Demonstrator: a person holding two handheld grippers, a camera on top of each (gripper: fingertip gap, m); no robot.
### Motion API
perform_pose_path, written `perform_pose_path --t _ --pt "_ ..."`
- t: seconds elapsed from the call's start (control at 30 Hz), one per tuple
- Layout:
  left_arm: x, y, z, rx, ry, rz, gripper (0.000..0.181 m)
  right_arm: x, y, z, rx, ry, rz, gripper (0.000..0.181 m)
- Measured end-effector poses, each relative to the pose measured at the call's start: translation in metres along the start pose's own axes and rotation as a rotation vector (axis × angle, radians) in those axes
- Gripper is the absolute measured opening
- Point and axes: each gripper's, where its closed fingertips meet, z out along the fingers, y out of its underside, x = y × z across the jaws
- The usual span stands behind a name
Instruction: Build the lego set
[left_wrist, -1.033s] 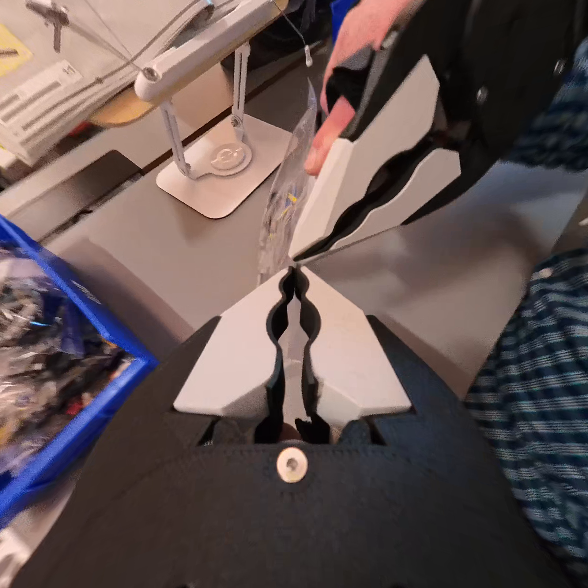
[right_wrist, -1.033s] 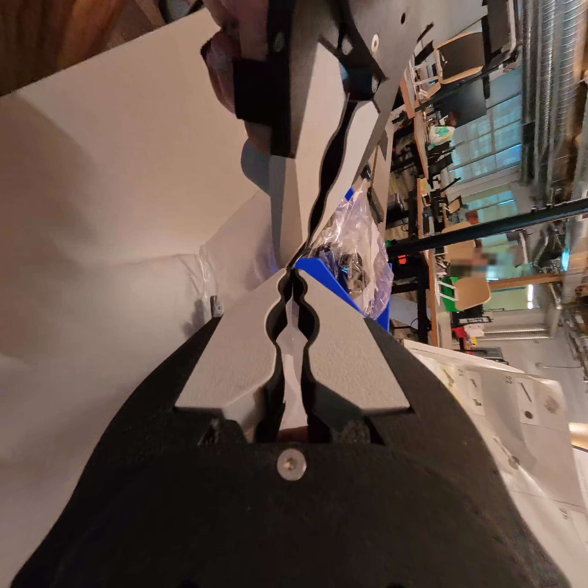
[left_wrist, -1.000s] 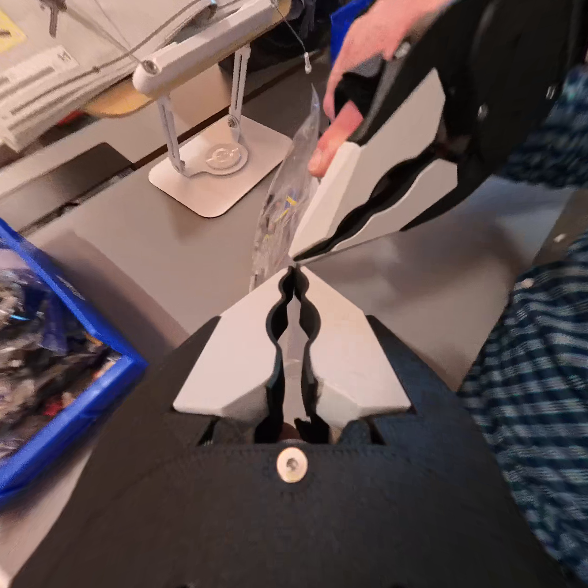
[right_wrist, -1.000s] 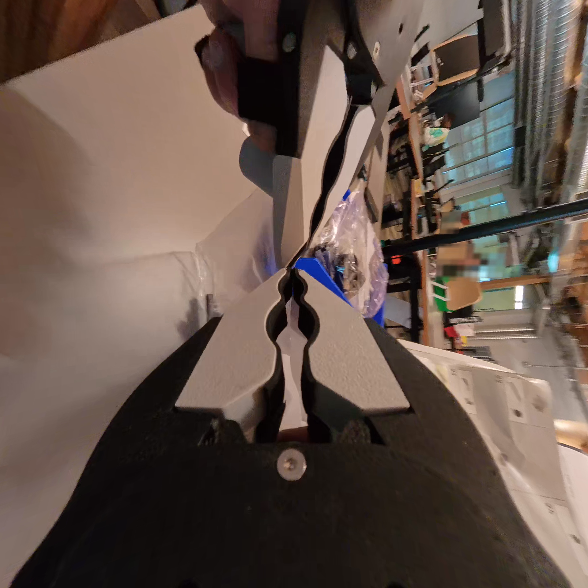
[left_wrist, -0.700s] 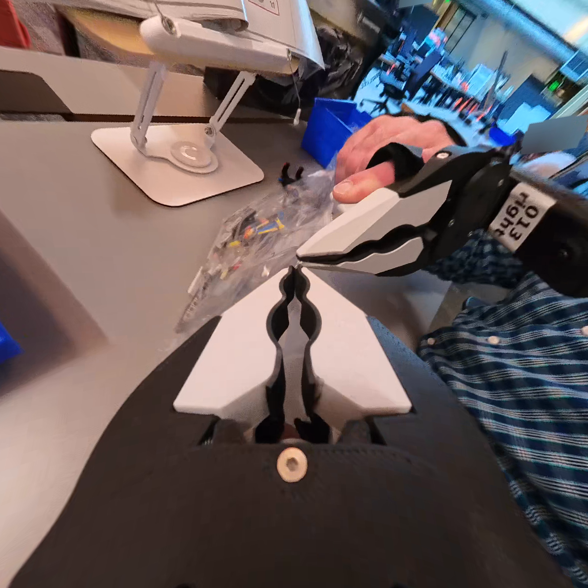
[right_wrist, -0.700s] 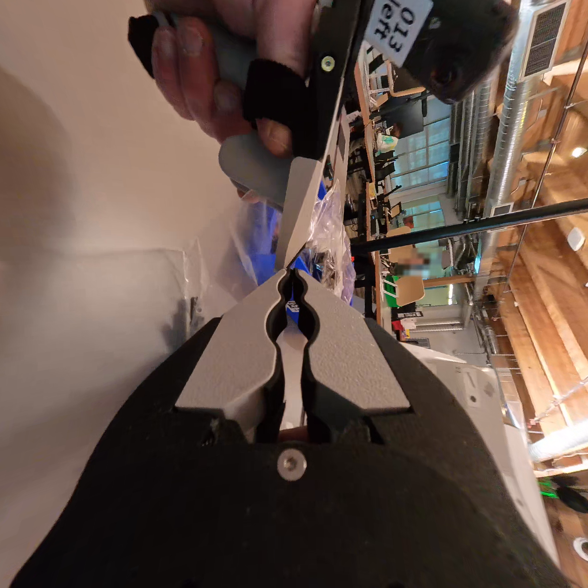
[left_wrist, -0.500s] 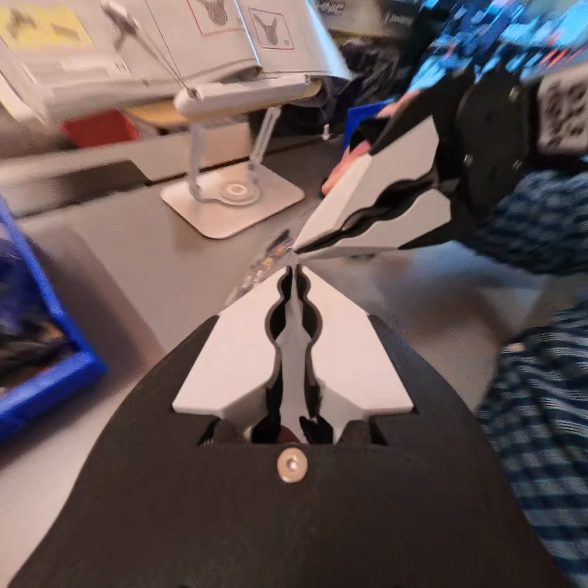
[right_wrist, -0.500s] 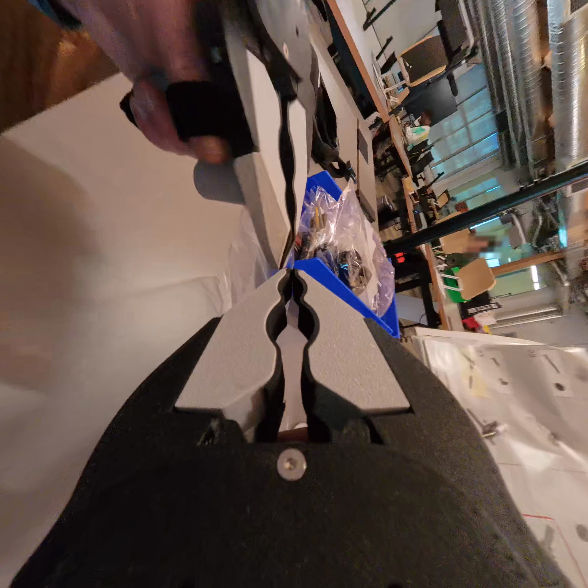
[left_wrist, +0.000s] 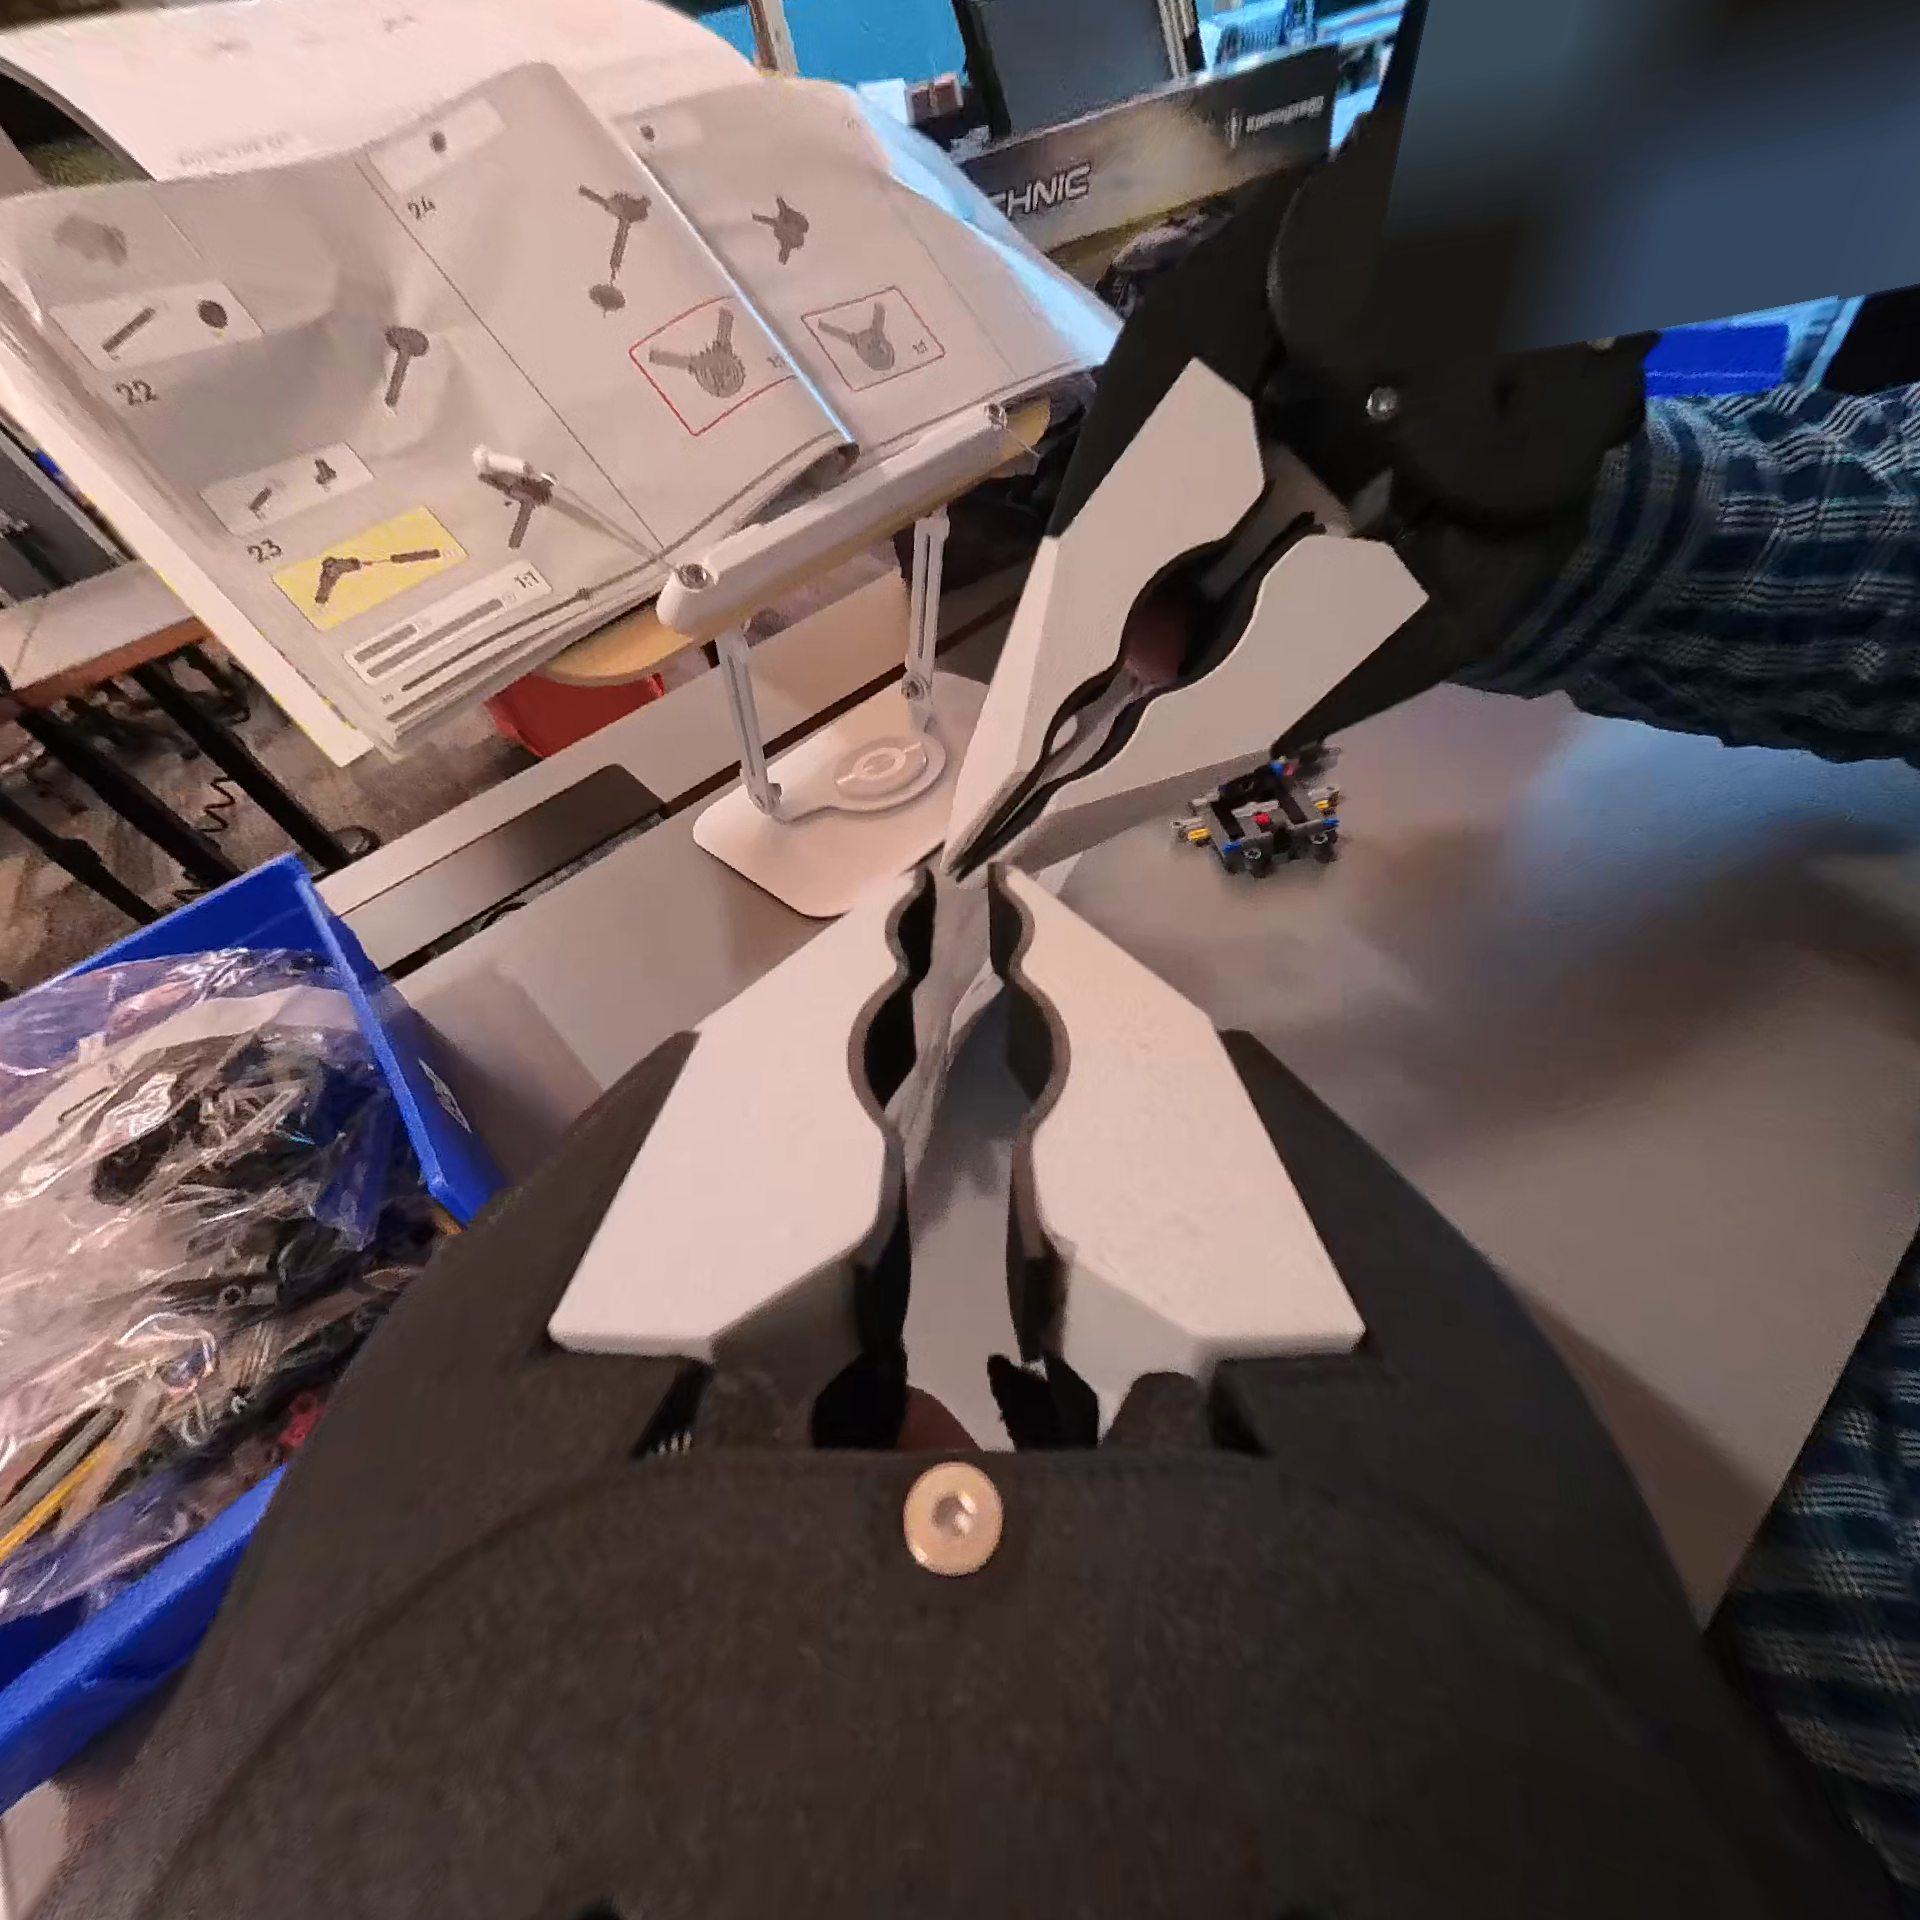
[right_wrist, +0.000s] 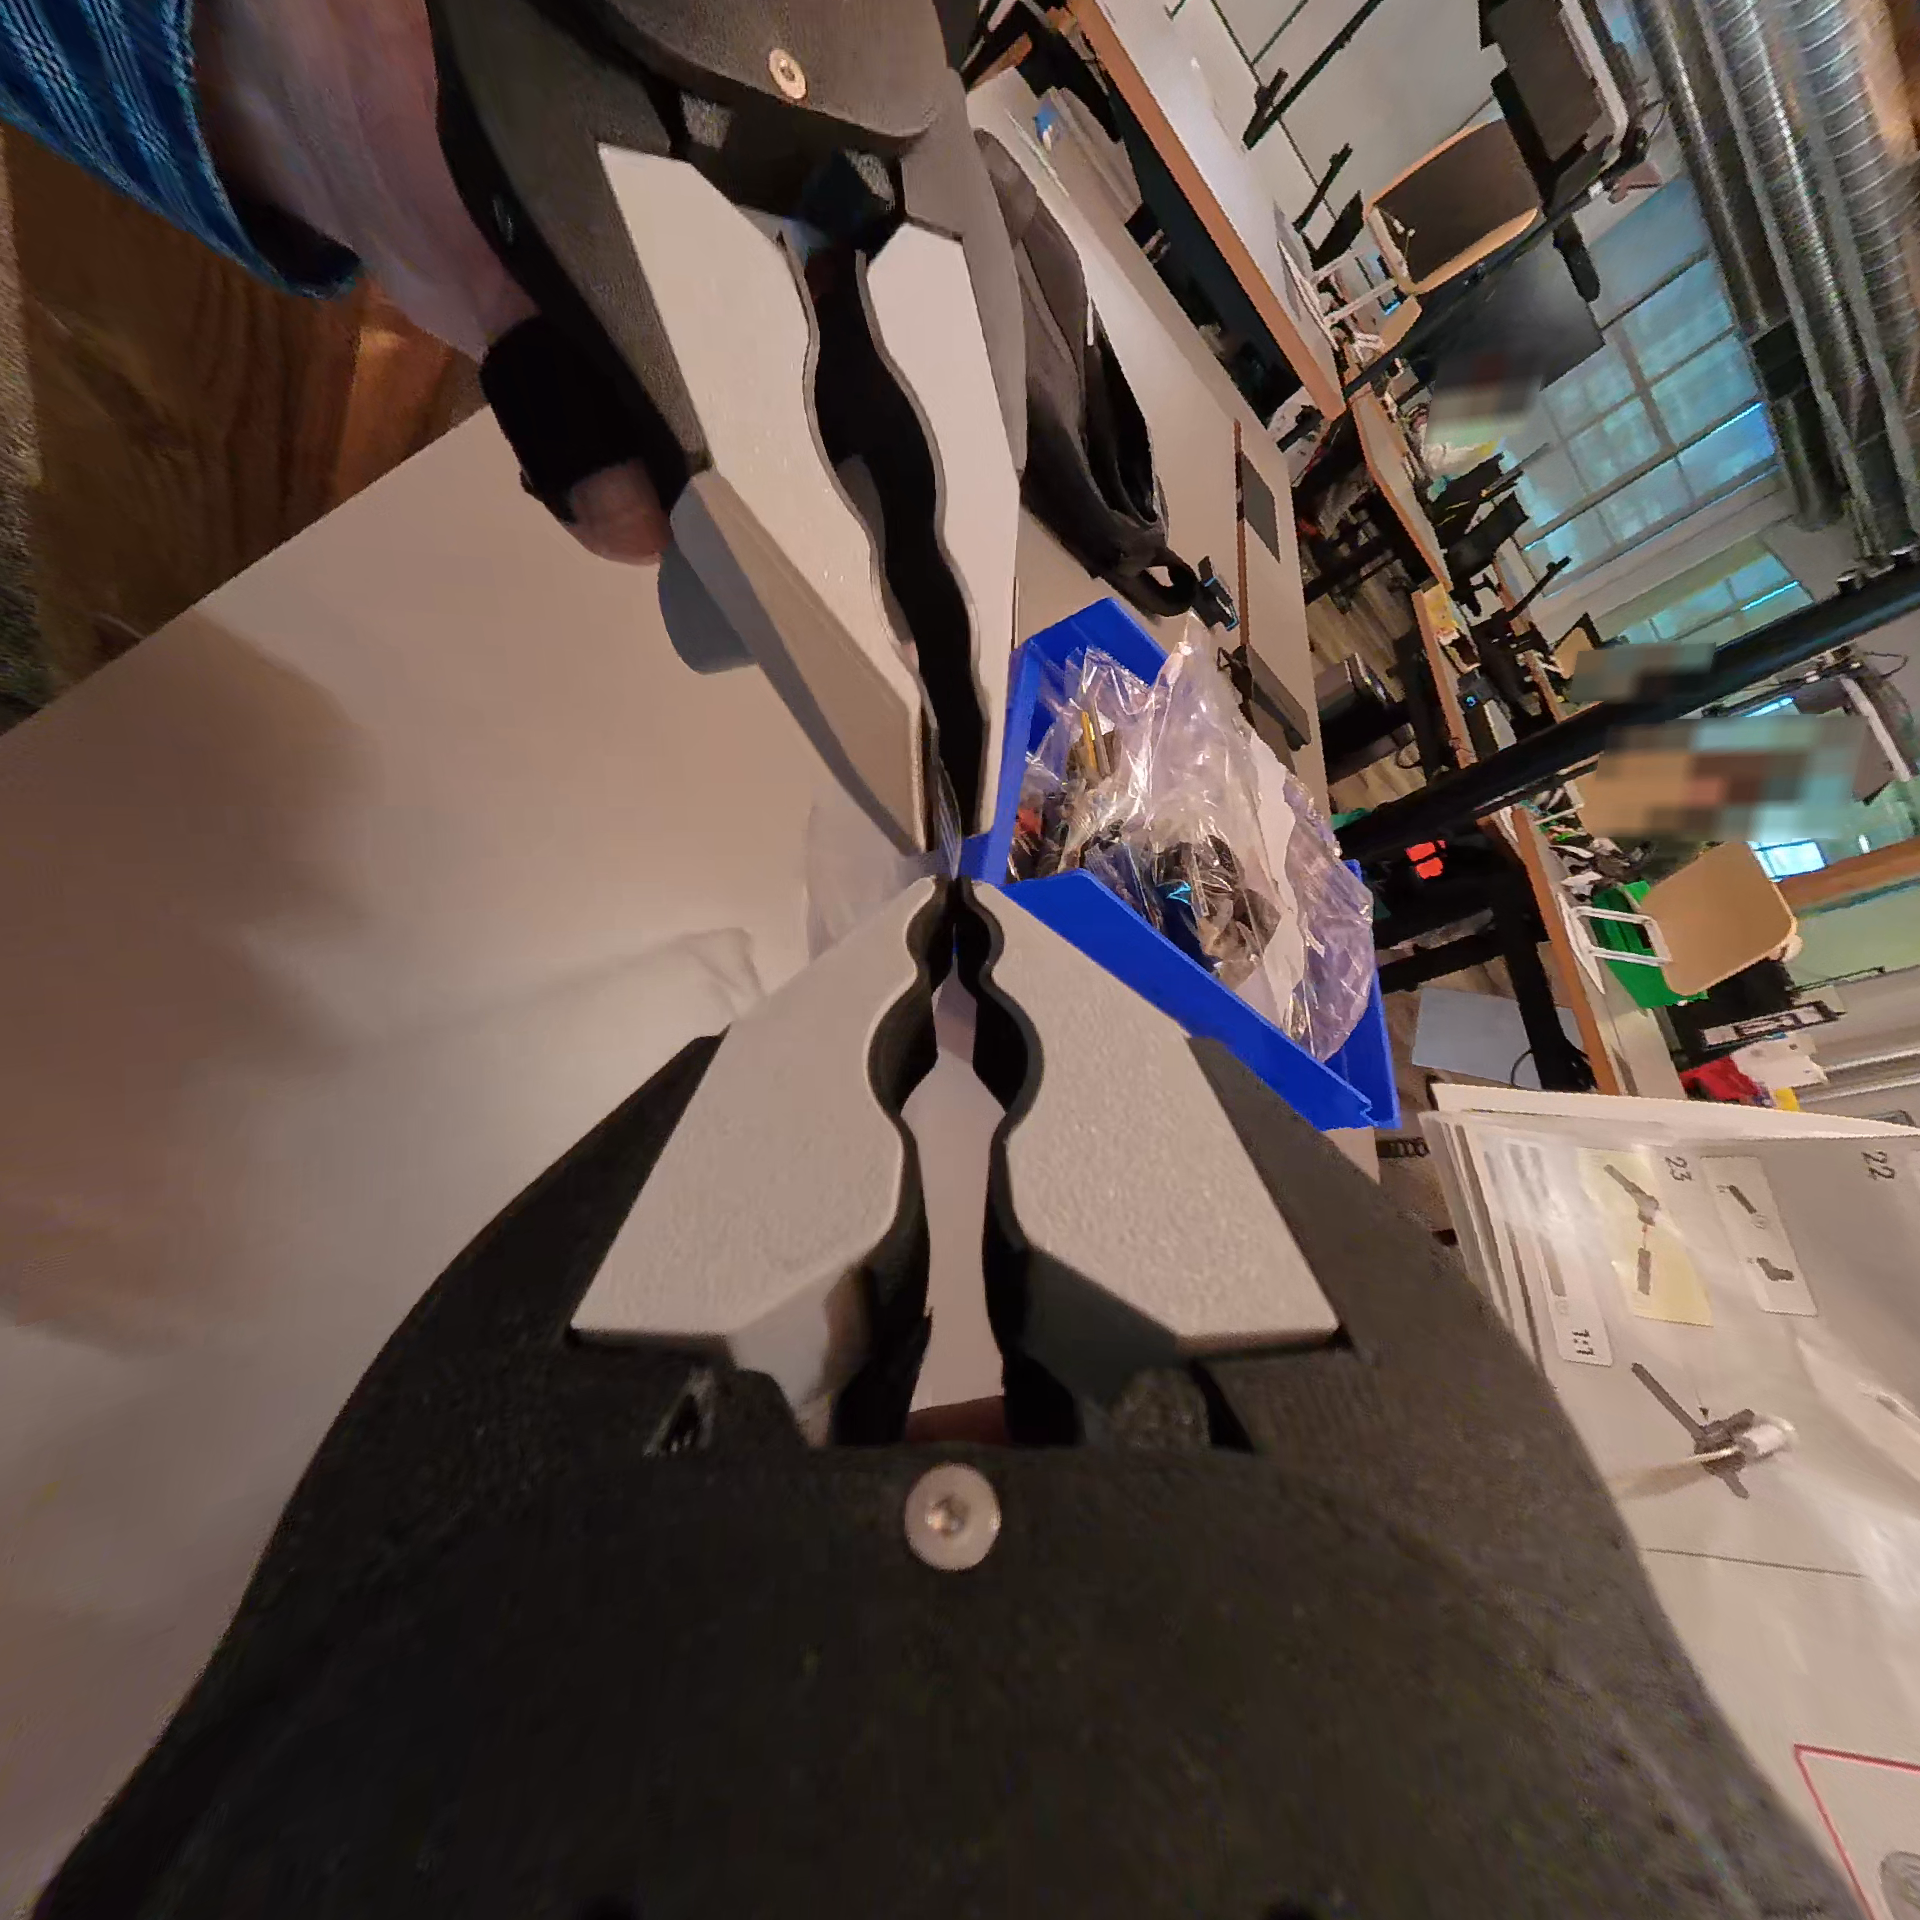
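Note:
A clear plastic bag of Lego parts (left_wrist: 938, 1023) is pinched between both grippers and shows edge-on as a thin strip. My left gripper (left_wrist: 961, 888) is shut on it from below. My right gripper (left_wrist: 968, 864) comes in from the upper right, shut on the same bag, tip to tip with the left. In the right wrist view my right gripper (right_wrist: 954, 891) meets the left gripper (right_wrist: 940, 836) above the grey table (right_wrist: 468, 831), with a bit of bag (right_wrist: 836, 873) showing beside the tips. A small partly built Lego assembly (left_wrist: 1262, 826) sits on the table behind.
A blue bin (left_wrist: 416, 1060) with several bags of parts stands at the left; it also shows in the right wrist view (right_wrist: 1195, 987). An open instruction booklet (left_wrist: 468, 343) rests on a white stand (left_wrist: 831, 790). A set box (left_wrist: 1143, 177) stands behind. A plaid sleeve (left_wrist: 1766, 582) is at right.
Both grippers have stayed tip to tip on the bag while turning. The left view has swung up, bringing the booklet and the small assembly into sight. The bag now shows edge-on.

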Motion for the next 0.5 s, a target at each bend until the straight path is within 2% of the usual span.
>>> perform_pose_path --t 0.1,0.33,0.5 --pt "0.0005 0.0061 0.0036 -0.016 -0.005 0.005 0.000 -0.0001 0.0003 -0.0008 -0.001 -0.001 -0.003 0.000" --pt "0.0015 0.0043 0.0037 0.012 0.013 -0.012 0.000 -0.0032 -0.0008 -0.0029 -0.002 -0.016 0.002 0.000" --pt "0.0011 0.0047 0.0033 -0.006 0.016 -0.016 0.000 0.0004 -0.0013 -0.0016 -0.019 0.027 -0.010 0.000"
